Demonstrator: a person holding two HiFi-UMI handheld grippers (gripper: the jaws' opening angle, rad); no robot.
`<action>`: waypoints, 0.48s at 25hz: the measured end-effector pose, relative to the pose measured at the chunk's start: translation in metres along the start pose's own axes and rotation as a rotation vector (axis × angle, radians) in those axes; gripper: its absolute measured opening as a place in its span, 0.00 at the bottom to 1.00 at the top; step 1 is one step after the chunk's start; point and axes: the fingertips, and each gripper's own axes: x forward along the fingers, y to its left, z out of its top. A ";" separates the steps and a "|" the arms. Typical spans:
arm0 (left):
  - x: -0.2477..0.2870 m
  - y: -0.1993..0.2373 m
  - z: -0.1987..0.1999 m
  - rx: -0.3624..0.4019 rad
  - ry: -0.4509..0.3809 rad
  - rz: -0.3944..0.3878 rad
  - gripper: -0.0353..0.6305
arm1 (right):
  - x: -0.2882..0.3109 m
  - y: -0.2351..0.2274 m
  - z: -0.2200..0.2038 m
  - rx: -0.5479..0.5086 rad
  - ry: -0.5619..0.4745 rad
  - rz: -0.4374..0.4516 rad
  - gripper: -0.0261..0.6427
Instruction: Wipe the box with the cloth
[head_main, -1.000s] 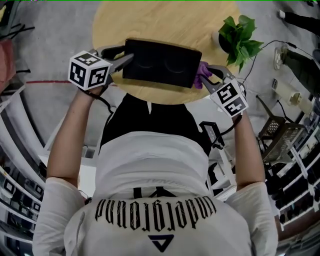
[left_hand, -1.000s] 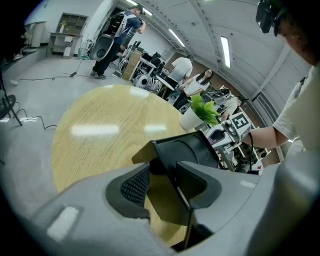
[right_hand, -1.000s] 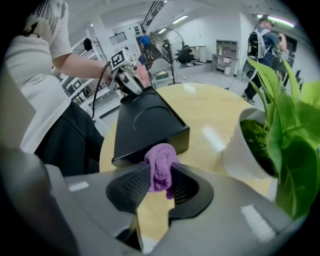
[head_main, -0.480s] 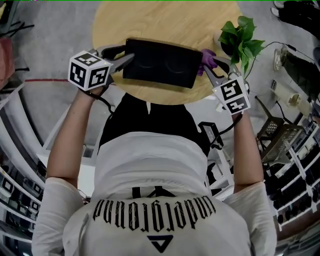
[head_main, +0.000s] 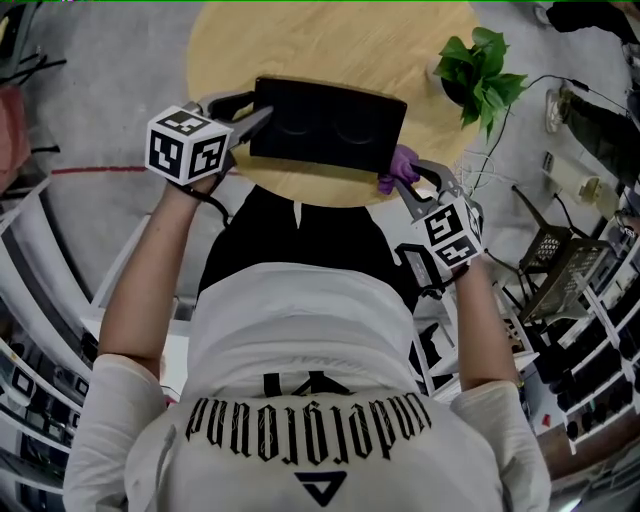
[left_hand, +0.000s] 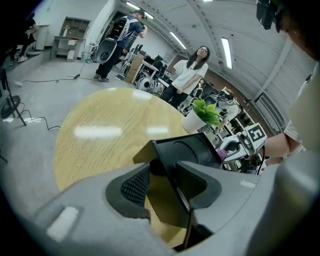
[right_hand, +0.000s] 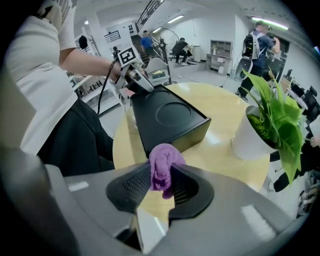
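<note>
clamping one black box (head_main: 330, 125), left gripper (left_hand: 165, 186); pinching one purple cloth (right_hand: 164, 170), right gripper (right_hand: 161, 189); one plant (head_main: 480, 65)

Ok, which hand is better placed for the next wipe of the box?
Right. The right gripper holds the purple cloth beside the box, at its near right corner; the left gripper has its jaws around the box's left end, apparently steadying it.

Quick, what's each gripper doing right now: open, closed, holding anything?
Left gripper: jaws closed on the end of the black box.
Right gripper: jaws closed on the purple cloth.
</note>
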 end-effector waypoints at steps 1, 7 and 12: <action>-0.001 -0.001 0.000 0.003 0.002 0.001 0.32 | -0.001 0.004 -0.002 0.000 0.010 0.003 0.20; 0.000 -0.004 0.000 0.024 0.009 -0.004 0.32 | -0.004 -0.012 0.000 -0.090 0.094 -0.051 0.20; 0.000 -0.003 0.000 0.025 0.011 -0.012 0.32 | -0.009 -0.048 0.025 -0.185 0.136 -0.133 0.20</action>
